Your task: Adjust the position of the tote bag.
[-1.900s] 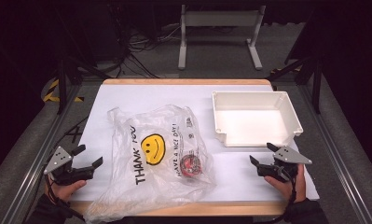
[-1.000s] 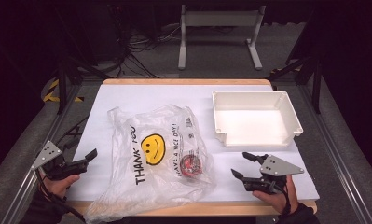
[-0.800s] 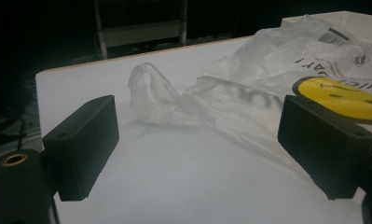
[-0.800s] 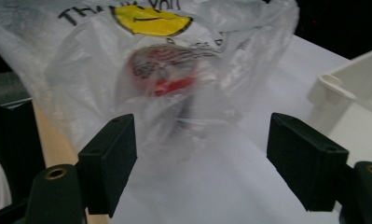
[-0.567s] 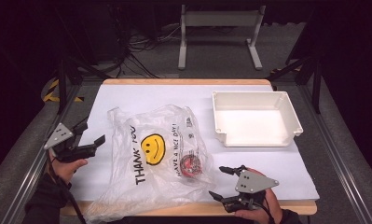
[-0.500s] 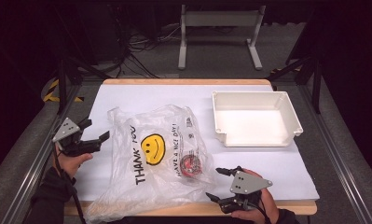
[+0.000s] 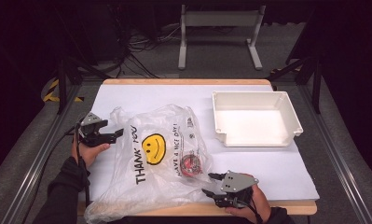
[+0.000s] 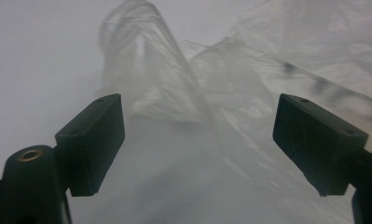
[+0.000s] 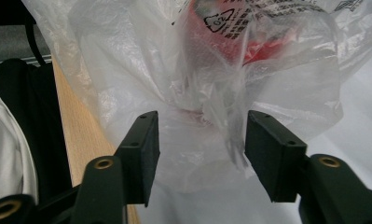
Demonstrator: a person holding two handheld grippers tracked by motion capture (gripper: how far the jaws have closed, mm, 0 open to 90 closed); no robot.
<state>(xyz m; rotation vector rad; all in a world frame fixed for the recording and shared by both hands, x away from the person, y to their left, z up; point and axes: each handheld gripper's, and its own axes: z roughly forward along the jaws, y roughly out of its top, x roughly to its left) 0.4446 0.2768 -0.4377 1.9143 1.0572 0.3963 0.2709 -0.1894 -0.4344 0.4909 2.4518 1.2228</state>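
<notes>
Since the earlier frames both grippers have travelled in toward the bag: the right gripper point(image 7: 210, 184) has slid from the table's right edge to the bag's lower right corner, and the left gripper point(image 7: 114, 134) has risen along the left side to the bag's upper left handle.

The right gripper's jaws stand spread, with a fold of the clear plastic bag point(image 9: 211, 84) between them but not pinched; in the right gripper view a red object point(image 9: 267, 49) shows through the film just beyond the pads. The left gripper is likewise released, its jaws wide apart around the twisted handle point(image 8: 146, 70) of the bag, which rises between them without touching either pad.

The plastic bag point(image 7: 160, 154) lies flat near the front middle of the table, printed with a yellow smiley face point(image 7: 154, 147) and "THANK YOU", its lower edge hanging just over the front rim. Beyond it, toward the right rear, sits a white tray point(image 7: 286, 105), well apart from the bag.

The table point(image 7: 277, 172) is covered in white sheet with a wooden edge showing at front and back. Around it the room is dark, with grey carpet, metal side rails point(image 7: 34, 163), cables on the floor and a grey metal stand point(image 7: 218, 18) behind the table.
</notes>
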